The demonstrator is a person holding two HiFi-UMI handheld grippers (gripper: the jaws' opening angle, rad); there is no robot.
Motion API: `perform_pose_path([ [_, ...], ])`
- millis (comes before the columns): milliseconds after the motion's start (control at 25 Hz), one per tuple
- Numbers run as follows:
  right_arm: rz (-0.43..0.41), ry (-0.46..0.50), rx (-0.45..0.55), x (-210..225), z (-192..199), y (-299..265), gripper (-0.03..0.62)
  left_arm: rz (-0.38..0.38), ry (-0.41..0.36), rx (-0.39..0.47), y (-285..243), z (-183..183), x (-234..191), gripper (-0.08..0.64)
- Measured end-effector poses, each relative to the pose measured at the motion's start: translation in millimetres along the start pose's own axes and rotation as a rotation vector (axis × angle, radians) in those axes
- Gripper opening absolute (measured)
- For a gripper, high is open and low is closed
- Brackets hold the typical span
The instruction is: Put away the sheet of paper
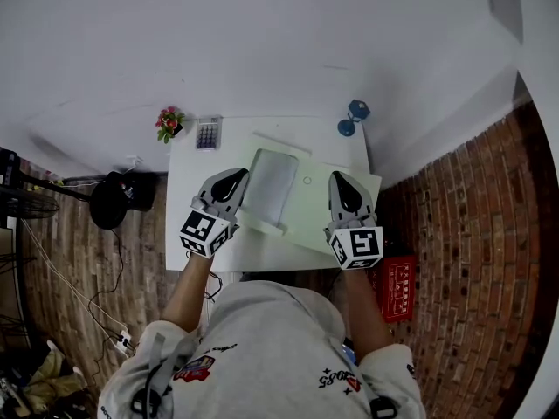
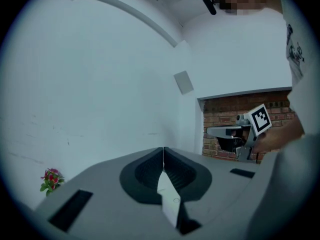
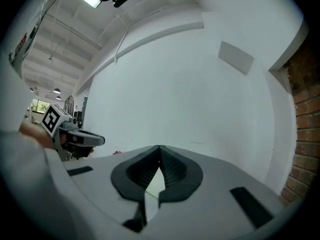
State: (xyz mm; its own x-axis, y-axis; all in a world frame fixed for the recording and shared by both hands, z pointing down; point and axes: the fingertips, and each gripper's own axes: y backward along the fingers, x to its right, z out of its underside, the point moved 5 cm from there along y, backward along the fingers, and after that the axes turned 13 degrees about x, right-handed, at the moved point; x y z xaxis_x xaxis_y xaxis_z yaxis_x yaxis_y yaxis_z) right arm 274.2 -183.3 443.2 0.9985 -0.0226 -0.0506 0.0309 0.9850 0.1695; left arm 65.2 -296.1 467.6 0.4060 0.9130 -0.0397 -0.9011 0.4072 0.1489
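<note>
A white sheet of paper [image 1: 272,186] lies bowed on a pale green folder [image 1: 345,168] on the white table [image 1: 188,199]. My left gripper [image 1: 242,175] is at the paper's left edge with its jaws shut, and a white strip of the sheet [image 2: 167,196] shows between them. My right gripper [image 1: 335,176] is over the folder's right half, jaws shut, with a pale green sliver [image 3: 150,186] in the gap behind the tips. Each gripper view also shows the other gripper: the right gripper [image 2: 227,132] and the left gripper [image 3: 97,140].
At the table's far edge stand a small pot of flowers [image 1: 169,122], a calculator [image 1: 208,133] and a blue dumbbell [image 1: 353,117]. A red crate [image 1: 397,286] sits on the brick floor to the right. A black stool [image 1: 118,201] and cables lie to the left.
</note>
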Motion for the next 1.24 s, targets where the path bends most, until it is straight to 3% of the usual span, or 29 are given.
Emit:
perform_pose_path([
  [200, 0.024, -0.021, 0.052, 2, -1, 4, -0.002, 0.006, -0.009, 0.026, -4, -8, 2, 0.023],
  [1240, -0.006, -0.021, -0.016, -8, 22, 11, -0.005, -0.01, 0.029, -0.007, 8, 12, 10, 0.023],
])
